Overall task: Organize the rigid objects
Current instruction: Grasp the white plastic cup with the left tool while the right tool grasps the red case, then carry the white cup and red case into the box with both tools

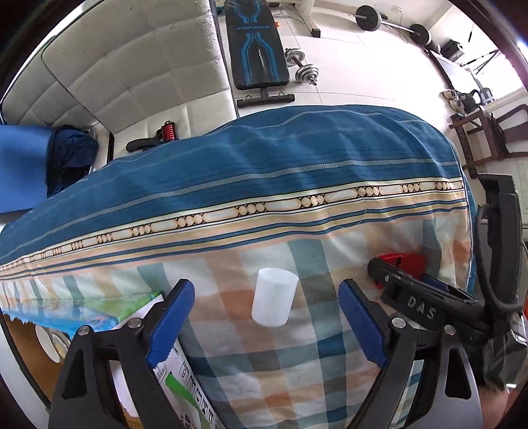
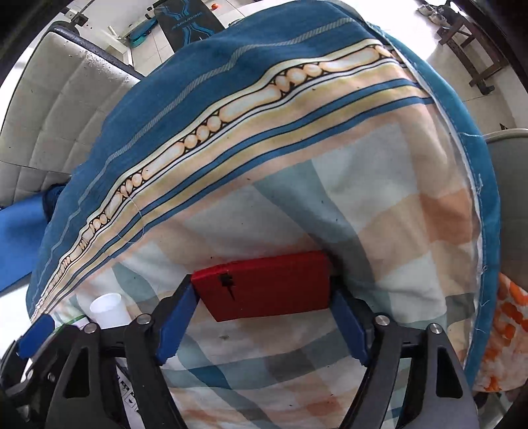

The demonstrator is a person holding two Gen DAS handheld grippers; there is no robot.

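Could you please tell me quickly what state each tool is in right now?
Left tool: open, white cup between its fingers, untouched.
Right tool: closed on the red block.

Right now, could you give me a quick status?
Left gripper open around white cup. Right gripper closed on red block. Nothing between them.

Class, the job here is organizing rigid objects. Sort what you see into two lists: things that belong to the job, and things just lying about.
Job:
white cup
red block
printed box

Lying about:
dumbbell
weight bench
barbell
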